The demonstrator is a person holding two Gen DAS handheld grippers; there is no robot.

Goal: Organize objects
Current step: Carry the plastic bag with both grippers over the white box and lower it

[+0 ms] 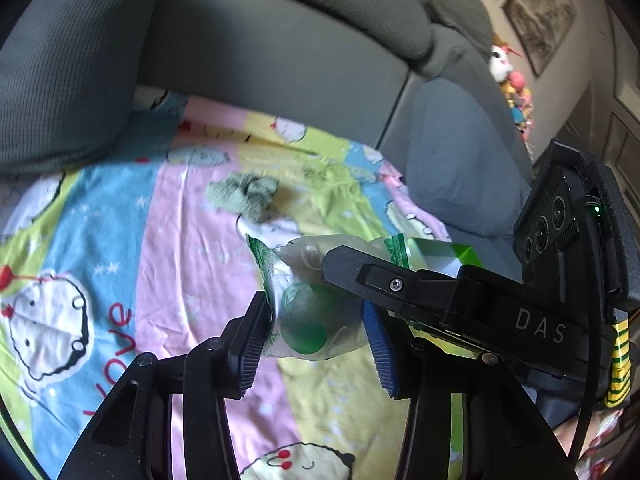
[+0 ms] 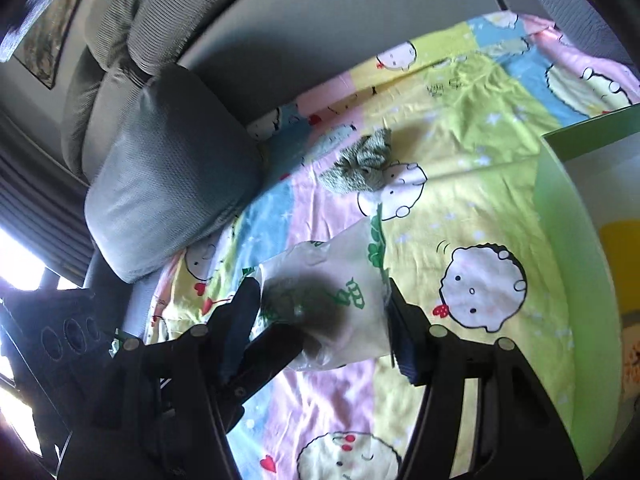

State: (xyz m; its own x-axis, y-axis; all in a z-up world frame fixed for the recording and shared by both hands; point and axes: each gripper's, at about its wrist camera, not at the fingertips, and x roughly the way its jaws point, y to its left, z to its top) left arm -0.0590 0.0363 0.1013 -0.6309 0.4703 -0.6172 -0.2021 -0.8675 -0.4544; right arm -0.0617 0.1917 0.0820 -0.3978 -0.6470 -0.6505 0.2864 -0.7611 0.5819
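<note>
Sofa seat under cartoon-print sheet [image 1: 168, 264]. Left gripper [image 1: 316, 326]: pads clamp clear plastic bag [image 1: 312, 316] with green contents, lifted above sheet. Right gripper [image 2: 320, 312]: grips same bag's other side. Crumpled green cloth [image 1: 246, 196] lies beyond; grey cushion [image 2: 168, 196] behind.
</note>
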